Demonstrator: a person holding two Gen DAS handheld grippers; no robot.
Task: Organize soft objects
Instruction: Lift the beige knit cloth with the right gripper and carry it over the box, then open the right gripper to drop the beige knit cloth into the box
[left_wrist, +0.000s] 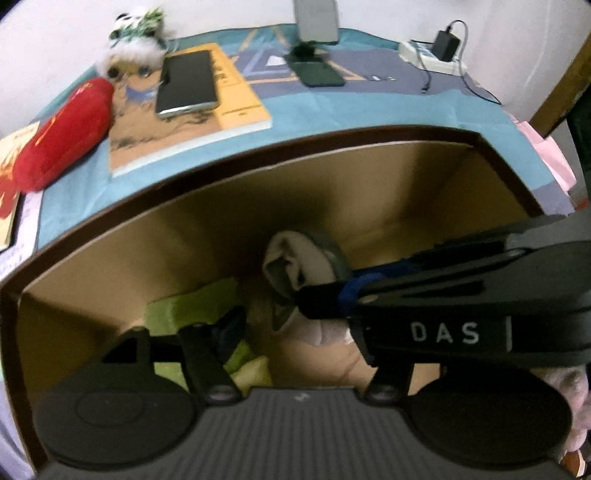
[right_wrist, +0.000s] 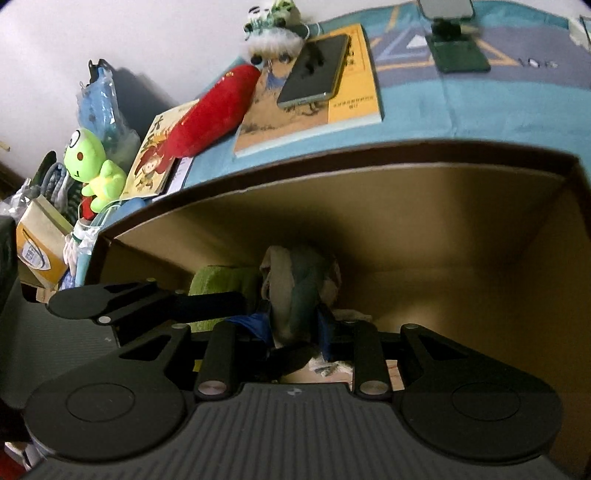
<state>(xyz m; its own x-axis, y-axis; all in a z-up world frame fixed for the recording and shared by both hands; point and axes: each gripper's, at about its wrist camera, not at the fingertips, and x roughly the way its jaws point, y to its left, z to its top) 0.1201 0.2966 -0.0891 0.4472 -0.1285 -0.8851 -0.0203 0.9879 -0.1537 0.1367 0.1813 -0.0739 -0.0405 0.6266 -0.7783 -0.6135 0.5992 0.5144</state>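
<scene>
The right tongs (right_wrist: 295, 332) grip a rolled grey sock (right_wrist: 295, 284) low inside the cardboard box (right_wrist: 443, 236); the left tongs (left_wrist: 236, 328) look narrow beside a green cloth (left_wrist: 192, 306). Lower the sock fully, then let go.

Dim, soft-focus fisheye views; the cardboard box (left_wrist: 332, 177) interior lies in deep shadow, edges strongly curved

A rolled cloth (right_wrist: 295, 280) is seen inside the cardboard box (right_wrist: 406, 206), with a folded towel (right_wrist: 221, 284) just to its left. Behind the box, a phone (right_wrist: 314, 75) is laid on a book (right_wrist: 314, 122), and a plush cushion (right_wrist: 210, 118) is found left of the book.
</scene>
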